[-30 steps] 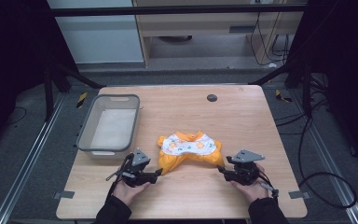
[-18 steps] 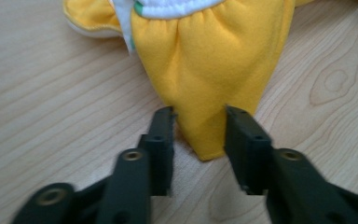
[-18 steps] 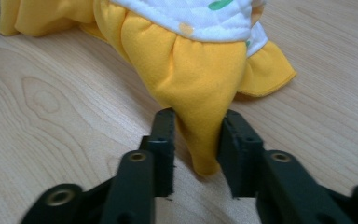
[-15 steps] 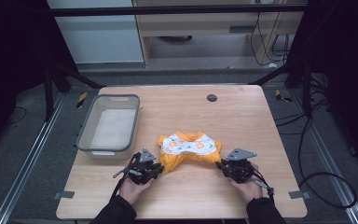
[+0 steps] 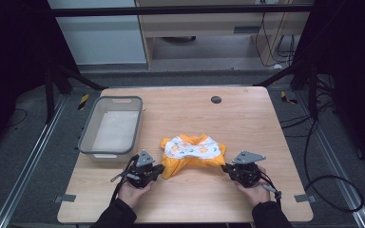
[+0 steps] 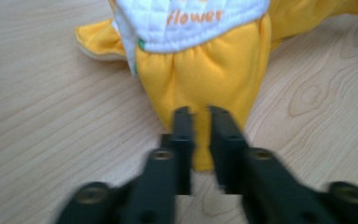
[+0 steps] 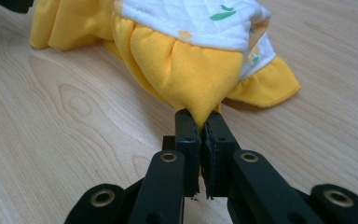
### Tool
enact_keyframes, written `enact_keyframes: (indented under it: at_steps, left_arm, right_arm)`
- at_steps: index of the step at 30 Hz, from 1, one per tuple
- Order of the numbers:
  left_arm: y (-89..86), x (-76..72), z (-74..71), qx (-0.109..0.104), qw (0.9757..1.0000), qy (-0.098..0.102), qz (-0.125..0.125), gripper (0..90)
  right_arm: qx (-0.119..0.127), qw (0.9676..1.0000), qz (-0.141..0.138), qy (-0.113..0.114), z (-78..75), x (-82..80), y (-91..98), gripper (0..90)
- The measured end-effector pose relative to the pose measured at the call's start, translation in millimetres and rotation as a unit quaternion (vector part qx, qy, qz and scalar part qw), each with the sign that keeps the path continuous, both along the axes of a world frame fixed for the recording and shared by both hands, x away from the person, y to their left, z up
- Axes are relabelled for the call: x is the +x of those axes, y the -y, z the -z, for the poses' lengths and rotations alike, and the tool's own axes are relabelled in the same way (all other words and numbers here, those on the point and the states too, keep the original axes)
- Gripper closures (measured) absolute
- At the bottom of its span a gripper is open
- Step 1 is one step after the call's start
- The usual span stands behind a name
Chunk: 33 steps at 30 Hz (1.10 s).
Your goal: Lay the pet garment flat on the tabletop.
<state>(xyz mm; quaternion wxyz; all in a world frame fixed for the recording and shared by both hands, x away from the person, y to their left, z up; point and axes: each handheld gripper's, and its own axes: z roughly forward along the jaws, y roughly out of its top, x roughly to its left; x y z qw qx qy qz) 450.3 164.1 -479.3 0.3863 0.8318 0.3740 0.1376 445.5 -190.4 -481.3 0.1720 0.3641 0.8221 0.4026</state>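
Left gripper view shows our left gripper pinching only a thin fold of the yellow garment, which lies mid-table at 3 o'clock of the bin, while our right gripper clamps its other corner; that narrow fold may slip free when we lift.

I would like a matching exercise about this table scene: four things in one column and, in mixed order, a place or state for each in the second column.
Things:
1. garment
2. bin
3. left gripper
4. hole

Places or states:
A. at the table's left edge, nothing visible inside
B. near the far edge of the table
C. yellow and white, lying between the two grippers
D. jaws on either side of a yellow cloth end, a narrow gap between them

Pairs: 1-C, 2-A, 3-D, 4-B
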Motion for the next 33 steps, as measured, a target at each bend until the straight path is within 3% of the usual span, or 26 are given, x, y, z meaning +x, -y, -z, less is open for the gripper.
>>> enact_keyframes:
  at_steps: [3, 7, 9, 12, 18, 20, 22, 24, 27, 29, 33]
  left_arm:
    - [4.0, -4.1, 3.1, 0.008, 0.9999, 0.004, 0.005, 57.6]
    - [9.0, -4.6, 5.6, 0.015, 0.9998, 0.007, 0.009, 41.3]
    - [12.9, -0.6, 10.7, 0.022, 0.9998, -0.002, 0.003, 39.0]
    - [15.8, 6.3, 16.9, 0.029, 0.9996, -0.008, -0.001, 46.4]
    - [11.7, 8.1, 15.0, 0.01, 0.9996, -0.023, 0.011, 83.9]
    - [10.6, 7.8, 11.5, 0.011, 0.9996, -0.023, 0.015, 86.0]
    - [6.9, 6.7, 4.7, -0.008, 0.9995, -0.026, 0.017, 86.4]
    - [4.6, 6.0, 0.1, -0.012, 0.9994, -0.025, 0.02, 86.5]
    - [-8.9, -2.4, -21.5, -0.049, 0.9983, -0.016, 0.027, 86.4]
    - [-12.1, -4.9, -25.0, -0.054, 0.9977, -0.023, 0.033, 86.4]
    - [-20.7, -23.4, -27.2, -0.052, 0.9966, -0.047, 0.044, 85.9]
  right_arm:
    - [-0.002, 1.0, 0.0, -0.001, 1.5, 0.0, -1.2, 85.9]
    - [-0.004, 1.0, -0.001, -0.003, 2.0, -0.2, -1.4, 85.8]
    - [-0.005, 1.0, -0.001, -0.004, 3.0, 0.5, -1.9, 85.7]
    - [-0.005, 1.0, 0.0, -0.008, 3.8, 1.3, -2.6, 85.7]
    - [-0.005, 0.9999, 0.0, -0.01, 3.2, 1.4, -2.5, 85.8]
    - [-0.002, 1.0, 0.0, -0.008, 2.3, 1.4, -2.1, 85.9]
    - [0.001, 1.0, 0.001, -0.007, -0.6, 0.2, -1.0, 85.9]
    - [0.009, 0.9999, 0.0, -0.007, -4.8, -1.5, 1.2, 85.8]
    - [0.021, 0.9997, -0.007, -0.005, -13.9, -6.8, 5.2, 85.7]
    - [0.031, 0.9994, -0.013, -0.004, -20.8, -13.6, 7.5, 85.5]
    - [0.047, 0.9978, -0.035, -0.03, -27.3, -29.0, 7.5, 85.1]
